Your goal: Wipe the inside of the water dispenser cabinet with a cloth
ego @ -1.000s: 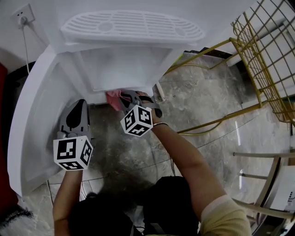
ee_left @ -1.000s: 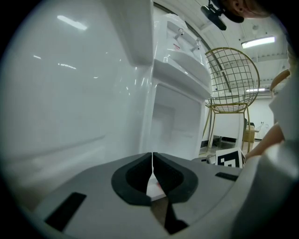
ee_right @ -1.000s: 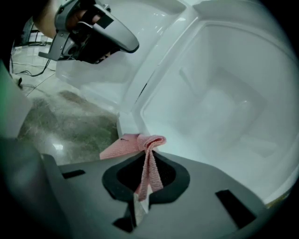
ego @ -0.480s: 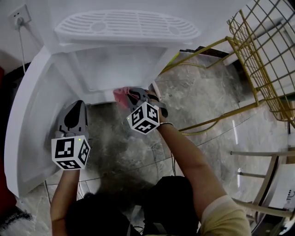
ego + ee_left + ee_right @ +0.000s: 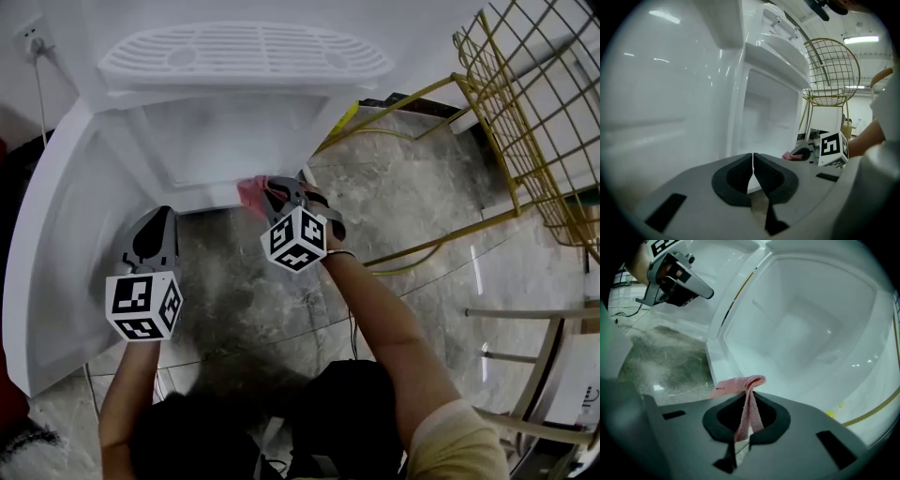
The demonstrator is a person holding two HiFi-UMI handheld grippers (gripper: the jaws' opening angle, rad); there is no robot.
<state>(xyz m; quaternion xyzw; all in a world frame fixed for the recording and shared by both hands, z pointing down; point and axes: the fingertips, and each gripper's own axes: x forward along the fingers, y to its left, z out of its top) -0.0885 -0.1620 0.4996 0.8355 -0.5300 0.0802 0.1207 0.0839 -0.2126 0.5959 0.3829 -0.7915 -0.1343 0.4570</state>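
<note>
Right gripper [image 5: 749, 401] pinches a fold of the limp, light pink cloth [image 5: 736, 384] at the cabinet [image 5: 806, 329] lip, probably a decent hold; left gripper [image 5: 753, 168] is closed, empty.

The head view looks steeply down from above the person onto the open cabinet [image 5: 225, 141], the floor [image 5: 262, 309], the left claw [image 5: 161, 214] and the right claw [image 5: 272, 190]. The left claw view sits low beside the door [image 5: 661, 93], facing into the cabinet from a little off, with the right claw at its right edge. The right claw view sits close at the cabinet's mouth, looking inside, the left claw upper left.
</note>
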